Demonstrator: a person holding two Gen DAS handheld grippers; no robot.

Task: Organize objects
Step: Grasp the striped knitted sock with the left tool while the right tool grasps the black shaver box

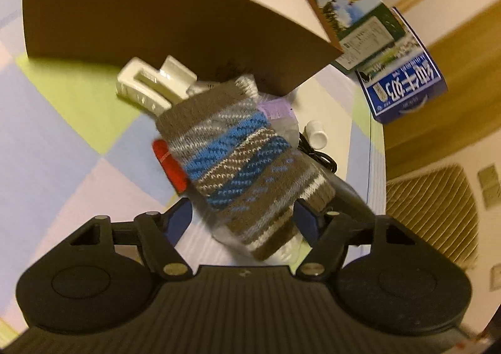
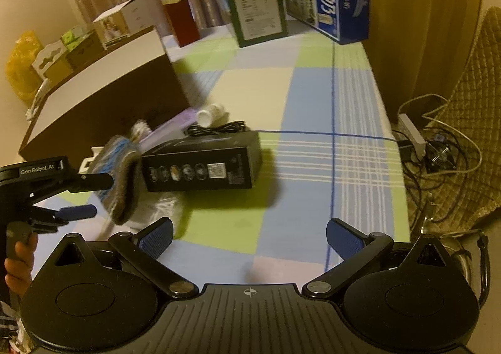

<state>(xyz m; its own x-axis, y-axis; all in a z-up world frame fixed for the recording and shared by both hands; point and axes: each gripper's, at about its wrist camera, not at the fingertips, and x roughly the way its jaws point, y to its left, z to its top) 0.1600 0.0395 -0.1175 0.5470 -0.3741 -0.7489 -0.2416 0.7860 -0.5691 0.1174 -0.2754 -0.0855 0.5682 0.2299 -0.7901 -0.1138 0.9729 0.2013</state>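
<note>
- Two views to go through, left wrist first: my left gripper (image 1: 242,219) has its blue pads spread apart with a brown and blue striped knitted sock (image 1: 241,163) lying between them; I cannot tell from here whether the pads touch it
- Behind the sock I see a white hair claw (image 1: 147,87), a red object (image 1: 170,164) at its left side, a lilac packet (image 1: 275,109) and a small white bottle (image 1: 316,133), all crowded just before the near wall of a large brown cardboard box (image 1: 156,15)
- Left of this pile the checked tablecloth (image 1: 56,141) lies bare, so I have room on that side; the table edge curves away on the right, past a blue milk carton box (image 1: 404,81) and a green box (image 1: 366,37)
- Right wrist view: my right gripper (image 2: 249,239) is released, fingers wide, nothing between them, hovering above bare cloth
- At the left edge the left gripper (image 2: 94,194) shows side-on, jaws parted, the sock (image 2: 123,178) draped at its upper finger and sagging down, blurred
- Just beside the sock sits a black carton (image 2: 203,166) with a coiled black cable (image 2: 216,128) behind it
- Right of the black carton the cloth runs open to the table's right edge, beyond which cables (image 2: 438,147) lie on the floor
</note>
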